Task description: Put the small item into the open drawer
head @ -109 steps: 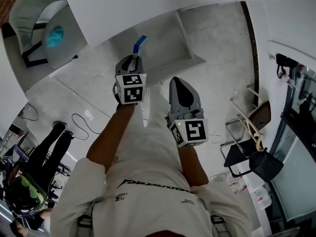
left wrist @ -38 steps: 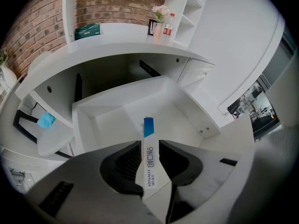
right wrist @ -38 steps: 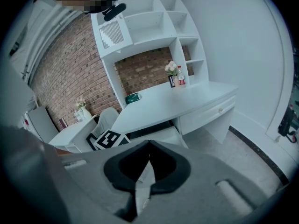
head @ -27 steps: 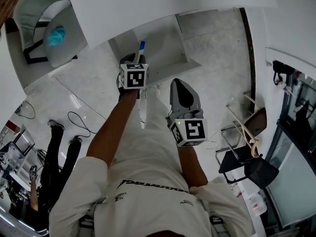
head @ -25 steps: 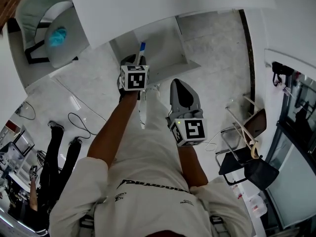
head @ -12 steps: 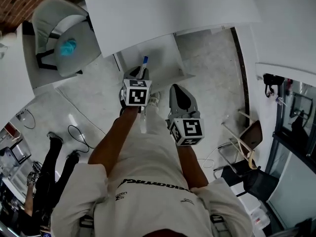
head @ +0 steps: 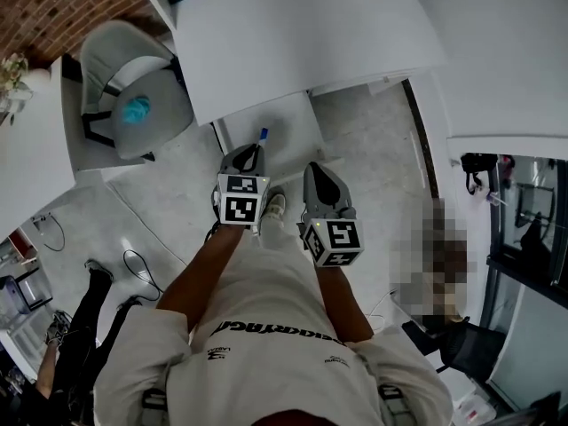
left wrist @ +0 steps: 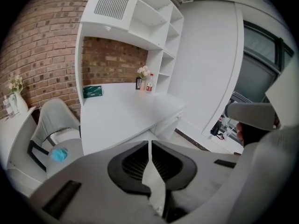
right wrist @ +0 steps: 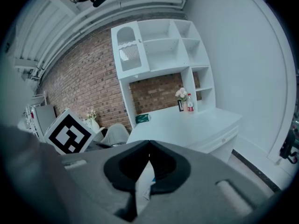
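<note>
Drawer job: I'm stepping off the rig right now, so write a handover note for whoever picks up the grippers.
Left gripper: jaws have just been closing and now meet, with nothing between them.
Right gripper: shut, empty.
Small item, white with a blue tip: appears to lie in the open drawer under the desk, free of both grippers.
Done: the placement, as far as the head view shows.
Left: nothing for the placement; the drawer stands open.

Left claw (head: 251,153) released small item (head: 261,137) into drawer (head: 293,127), rose, jaws closing empty.
</note>
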Tool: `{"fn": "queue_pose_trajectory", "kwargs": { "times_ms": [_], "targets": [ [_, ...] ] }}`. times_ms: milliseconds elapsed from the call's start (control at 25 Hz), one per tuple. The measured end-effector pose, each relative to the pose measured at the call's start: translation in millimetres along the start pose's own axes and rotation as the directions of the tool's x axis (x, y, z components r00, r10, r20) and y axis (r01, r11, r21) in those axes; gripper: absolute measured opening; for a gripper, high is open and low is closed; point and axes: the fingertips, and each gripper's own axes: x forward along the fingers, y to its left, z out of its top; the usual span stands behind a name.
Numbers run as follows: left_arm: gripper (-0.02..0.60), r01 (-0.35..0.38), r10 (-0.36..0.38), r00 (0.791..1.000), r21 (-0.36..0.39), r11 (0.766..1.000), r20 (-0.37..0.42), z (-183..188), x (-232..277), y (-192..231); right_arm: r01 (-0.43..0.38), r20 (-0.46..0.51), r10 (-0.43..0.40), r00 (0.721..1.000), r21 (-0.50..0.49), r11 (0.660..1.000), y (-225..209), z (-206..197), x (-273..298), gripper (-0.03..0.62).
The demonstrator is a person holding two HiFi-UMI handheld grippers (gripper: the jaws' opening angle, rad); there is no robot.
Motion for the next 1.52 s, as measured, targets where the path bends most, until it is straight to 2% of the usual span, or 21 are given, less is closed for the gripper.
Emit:
{"fn": "queue_pose_trajectory", "kwargs": {
  "times_ms": [240,720,1080,1520],
  "targets": [
    [-0.001,0.004,0.000,0.993,-0.033,0.999,0.119,39,-39,-9,-0.026,0.065,0.028,0.997,-0.035,0.999,9,35,-12,0.000],
    [-0.003,-0.016,0.005,0.954,0.031,0.999,0.300,97,-109,-23,-0.064,0.165,0.075,0.983,-0.071,0.995,33,89,-28,0.000],
    [-0.002,-0.024,-0.006,0.922,0.071,0.997,0.386,122,-142,-29,-0.057,0.211,0.075,0.975,-0.086,0.995,38,109,-41,0.000],
    [-0.003,-0.050,0.001,0.901,0.099,0.994,0.434,128,-150,-26,-0.046,0.248,0.071,0.966,-0.107,0.993,45,123,-41,0.000]
  ]
}}
